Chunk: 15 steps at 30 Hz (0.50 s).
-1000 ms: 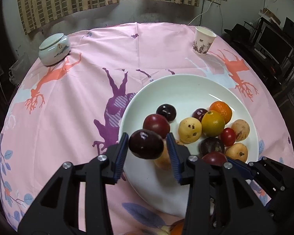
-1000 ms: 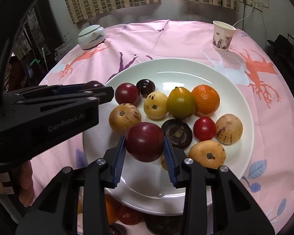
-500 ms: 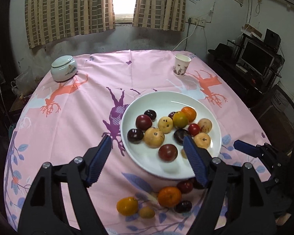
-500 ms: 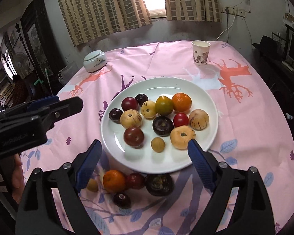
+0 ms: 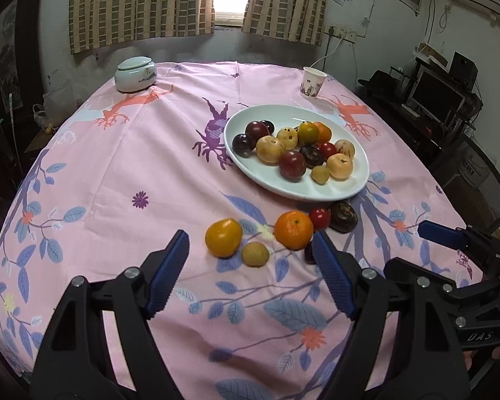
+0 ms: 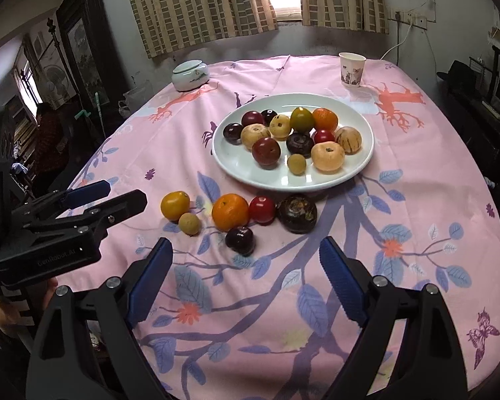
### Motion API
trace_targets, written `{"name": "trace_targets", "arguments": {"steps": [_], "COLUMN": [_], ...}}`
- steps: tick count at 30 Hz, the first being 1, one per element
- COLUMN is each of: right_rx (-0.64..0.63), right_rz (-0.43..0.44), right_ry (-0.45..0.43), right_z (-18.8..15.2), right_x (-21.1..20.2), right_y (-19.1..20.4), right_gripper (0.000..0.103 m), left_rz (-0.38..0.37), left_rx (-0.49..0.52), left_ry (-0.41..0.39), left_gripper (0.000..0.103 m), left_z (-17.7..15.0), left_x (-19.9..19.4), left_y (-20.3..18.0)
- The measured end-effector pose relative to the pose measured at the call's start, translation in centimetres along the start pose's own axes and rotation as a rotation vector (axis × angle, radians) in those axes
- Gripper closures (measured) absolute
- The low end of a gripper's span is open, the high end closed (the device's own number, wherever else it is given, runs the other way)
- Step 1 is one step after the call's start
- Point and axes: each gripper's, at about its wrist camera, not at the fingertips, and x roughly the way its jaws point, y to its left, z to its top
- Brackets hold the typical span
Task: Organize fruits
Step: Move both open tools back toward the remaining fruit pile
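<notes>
Both tools, left tool (image 5: 250, 263) and right tool (image 6: 245, 273), gape empty over the pink tablecloth (image 6: 416, 200); curtains (image 6: 200, 6) behind.

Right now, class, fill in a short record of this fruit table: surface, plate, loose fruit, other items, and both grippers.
Surface: pink tablecloth with a leaf and tree print
Plate: white plate holding about a dozen mixed fruits
Loose fruit: six on the cloth in front of the plate, among them an orange, a red fruit and a dark plum
Other items: paper cup and lidded ceramic jar at the far side
Left gripper: jaws open, nothing between them
Right gripper: jaws open, empty
</notes>
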Motion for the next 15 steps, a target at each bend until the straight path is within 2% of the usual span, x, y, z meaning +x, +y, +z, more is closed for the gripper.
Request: {"name": "trace_targets", "arguments": {"steps": [5,11,12,13,15], "right_rx": [-0.009,-0.054,-0.063,-0.072,-0.086], "right_rz": [-0.015,-0.034,-0.035,-0.035,-0.037], "right_ry": [0.028,0.046,0.046,0.052,0.109], "right_z": [-0.9,-1.0,-0.9,-0.7,-0.4], "right_x": [0.8,3.2,3.8,4.4,6.4], "right_y": [0.7,1.4,1.4,1.5,1.4], "right_gripper": [0.013,0.013,0.017,0.034,0.051], "left_rz": [-0.006,0.004,0.007,0.01,0.013], "left_rx": [0.012,-0.027,-0.036,-0.044,-0.059], "left_ry": [0.009,0.015,0.017,0.019,0.027], "left_gripper": [0.025,0.025,0.025,0.025,0.025], "left_z": [-1.1,-1.9,-2.1,-2.3,-2.5], "left_x": [-0.4,-0.3,-0.2,-0.2,0.0], "left_y": [0.2,1.6,1.9,2.3,2.9]}}
